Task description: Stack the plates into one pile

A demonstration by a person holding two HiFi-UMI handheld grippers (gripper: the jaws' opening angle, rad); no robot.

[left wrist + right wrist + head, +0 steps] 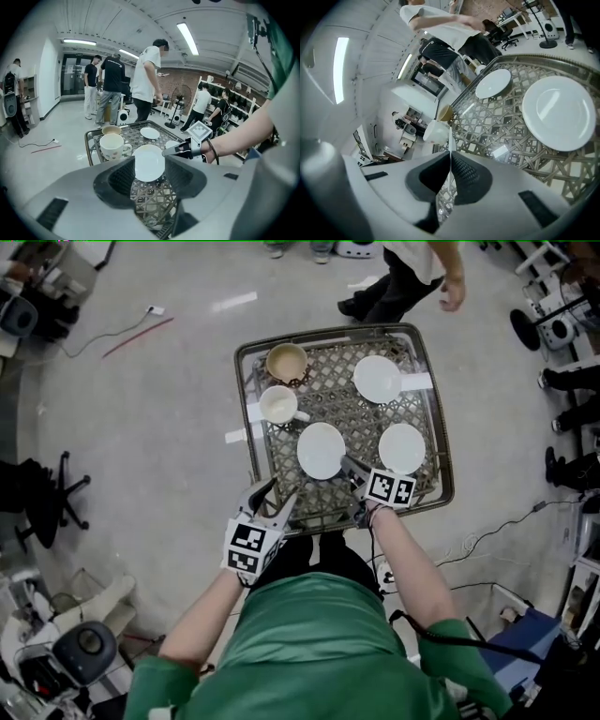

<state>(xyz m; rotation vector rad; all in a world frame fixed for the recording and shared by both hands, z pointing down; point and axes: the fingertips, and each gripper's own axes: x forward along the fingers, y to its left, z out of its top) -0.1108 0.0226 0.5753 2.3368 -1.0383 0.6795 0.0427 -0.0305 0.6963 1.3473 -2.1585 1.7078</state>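
Three white plates lie on a woven-mesh table (pixel 441 427). My right gripper (pixel 349 465) is shut on the rim of the near-left plate (pixel 321 449). In the right gripper view this plate (pixel 450 143) shows edge-on as a thin white line pinched between the pads of my right gripper (pixel 449 161). From the left gripper view the held plate (pixel 149 161) looks tilted, with the right gripper (pixel 165 152) at its right rim. The near-right plate (pixel 401 447) and the far plate (pixel 377 378) lie flat. My left gripper (pixel 277 495) is open at the table's front edge, holding nothing.
A white mug (pixel 278 405) and a tan cup (pixel 286 362) stand at the table's far left. A person (pixel 403 277) walks just beyond the table, and several more people (pixel 112 79) stand farther off. Cables and equipment (pixel 84 648) lie on the floor around.
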